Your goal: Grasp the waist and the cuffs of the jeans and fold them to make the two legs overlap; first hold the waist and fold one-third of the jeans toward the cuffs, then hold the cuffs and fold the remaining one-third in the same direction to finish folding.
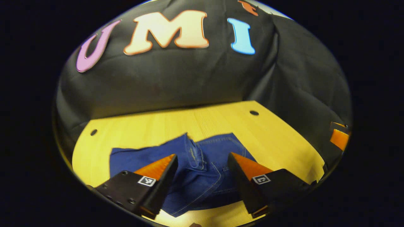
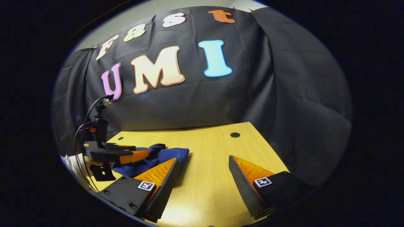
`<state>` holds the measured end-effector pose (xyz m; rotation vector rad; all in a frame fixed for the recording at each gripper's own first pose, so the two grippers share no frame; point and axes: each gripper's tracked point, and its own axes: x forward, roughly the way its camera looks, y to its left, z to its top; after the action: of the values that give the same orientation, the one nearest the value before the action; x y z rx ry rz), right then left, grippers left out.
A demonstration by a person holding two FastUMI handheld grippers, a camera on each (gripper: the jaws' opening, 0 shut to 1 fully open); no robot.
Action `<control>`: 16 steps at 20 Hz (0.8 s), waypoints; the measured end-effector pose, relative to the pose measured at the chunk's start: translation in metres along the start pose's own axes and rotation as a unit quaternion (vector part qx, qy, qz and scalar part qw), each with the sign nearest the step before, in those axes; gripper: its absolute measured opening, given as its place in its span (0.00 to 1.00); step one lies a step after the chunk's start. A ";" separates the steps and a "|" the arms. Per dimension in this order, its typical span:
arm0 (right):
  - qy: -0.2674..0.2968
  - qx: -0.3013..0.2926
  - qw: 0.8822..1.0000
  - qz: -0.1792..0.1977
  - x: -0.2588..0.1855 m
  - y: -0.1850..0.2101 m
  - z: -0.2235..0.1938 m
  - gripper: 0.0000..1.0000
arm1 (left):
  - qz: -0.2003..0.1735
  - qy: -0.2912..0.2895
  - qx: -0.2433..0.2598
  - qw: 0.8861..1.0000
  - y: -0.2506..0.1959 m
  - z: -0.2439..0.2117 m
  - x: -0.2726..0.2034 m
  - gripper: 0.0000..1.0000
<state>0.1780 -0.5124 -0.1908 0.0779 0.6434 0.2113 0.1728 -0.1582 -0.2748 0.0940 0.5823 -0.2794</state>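
Left claw [image 1: 202,160], spread wide, is hovering over jeans [image 1: 189,164] at lower centre; right claw [image 2: 203,165] is gaping over bare counter [image 2: 205,148]; gripping the waist likely comes next.

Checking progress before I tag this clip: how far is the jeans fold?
Done: the jeans look bunched short on the table, though fold count is unclear. In hand: nothing; the left gripper is open over the denim, the right gripper open over bare table. Left: confirming the thirds folds.
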 end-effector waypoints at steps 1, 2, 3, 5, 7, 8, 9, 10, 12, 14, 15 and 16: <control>-0.014 -0.002 1.000 0.005 -0.001 0.009 0.010 0.98 | 0.016 -0.031 0.004 0.999 0.009 0.016 -0.016 0.98; -0.030 -0.004 1.000 0.008 -0.003 0.019 0.020 0.98 | 0.035 -0.056 0.008 0.998 0.021 0.032 -0.036 0.98; -0.046 -0.006 0.999 0.012 -0.007 0.032 0.030 0.98 | 0.048 -0.078 0.009 0.996 0.032 0.045 -0.056 0.98; -0.078 -0.011 0.997 0.021 -0.020 0.061 0.050 0.98 | 0.067 -0.124 0.013 0.990 0.045 0.074 -0.093 0.98; -0.111 -0.011 0.993 0.026 -0.037 0.092 0.071 0.97 | 0.080 -0.157 0.016 0.984 0.064 0.092 -0.130 0.98; -0.129 -0.010 0.991 0.028 -0.047 0.108 0.081 0.97 | 0.084 -0.175 0.015 0.981 0.072 0.100 -0.152 0.98; -0.146 -0.008 0.989 0.031 -0.060 0.125 0.091 0.97 | 0.086 -0.192 0.010 0.978 0.079 0.107 -0.173 0.98; -0.162 -0.007 0.986 0.035 -0.073 0.141 0.099 0.97 | 0.085 -0.207 0.006 0.975 0.084 0.113 -0.194 1.00; -0.181 -0.009 0.983 0.033 -0.092 0.167 0.108 0.97 | 0.087 -0.231 0.005 0.969 0.095 0.117 -0.228 1.00; -0.193 -0.011 0.981 0.031 -0.111 0.189 0.110 0.92 | 0.087 -0.249 0.002 0.965 0.104 0.119 -0.258 1.00; -0.198 -0.012 0.980 0.031 -0.119 0.197 0.110 0.92 | 0.091 -0.261 -0.005 0.961 0.108 0.121 -0.272 0.97; -0.201 -0.014 0.979 0.032 -0.127 0.206 0.109 0.97 | 0.090 -0.268 -0.012 0.959 0.112 0.121 -0.280 0.97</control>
<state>0.1092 -0.3398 -0.0010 0.1110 0.2350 0.2590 0.0450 -0.0059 -0.0182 0.0439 0.0357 -0.1100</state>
